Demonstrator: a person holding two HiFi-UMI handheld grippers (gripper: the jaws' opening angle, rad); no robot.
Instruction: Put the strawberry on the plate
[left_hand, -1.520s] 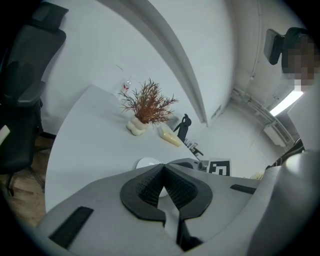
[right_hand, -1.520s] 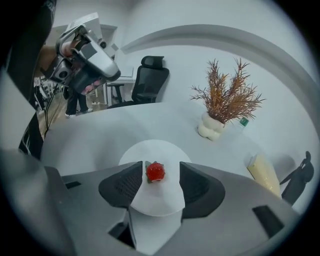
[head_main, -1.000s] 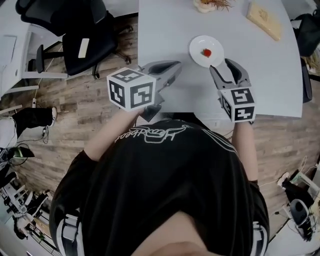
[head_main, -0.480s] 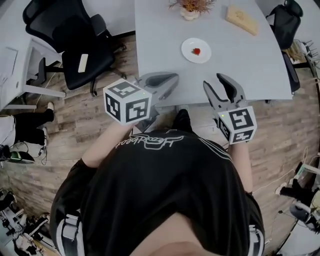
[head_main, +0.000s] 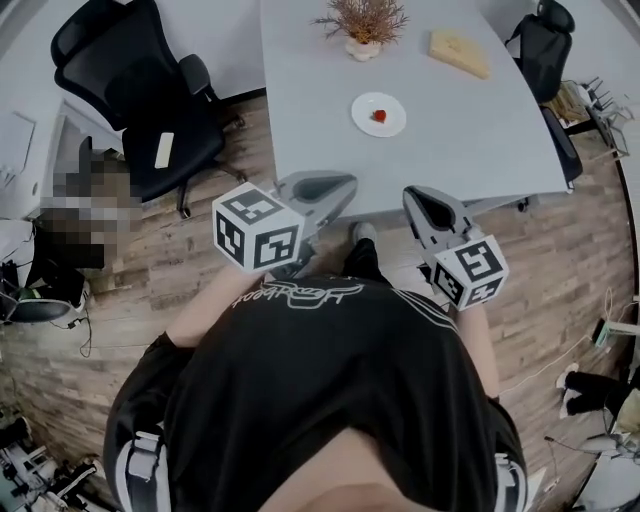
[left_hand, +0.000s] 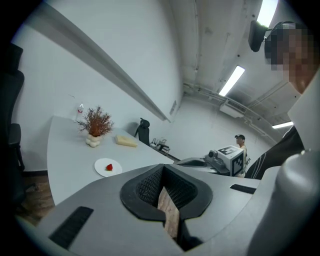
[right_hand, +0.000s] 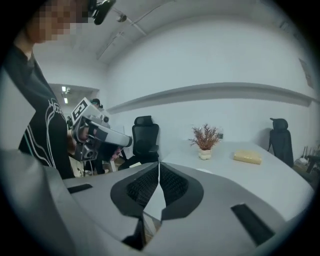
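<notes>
Now that the strawberry (head_main: 379, 115) lies on the white plate (head_main: 361, 110), near its middle, I read the task as done and this moment as the retreat. A second ago the right gripper (head_main: 412, 198) stood spread wide just beside the plate. Since then its jaws have just been closing, and in its own view they meet at the tips with nothing between them. The left gripper (head_main: 348, 183) has its jaws pressed together too and is empty, as it was in the earlier pictures. Both have come back off the table (head_main: 470, 140) and sit lower in the head view. The plate looks smaller and farther up the picture, so I judge the whole body has stepped away. Nothing touches the fruit or the plate.

As for edges, the table's near edge now lies between the grippers and the plate, and both grippers hang over the wooden floor (head_main: 570, 250), just short of that edge. The plate sits well in from every side of the table, with bare top all round it. The potted plant (head_main: 366, 22) and the pale yellow slab (head_main: 459, 51) stand beyond it, apart from it. The black office chair (head_main: 150, 90) is off to my left, well clear of the left gripper. The two grippers are well apart from each other, so I have free room to lower or rest them.
</notes>
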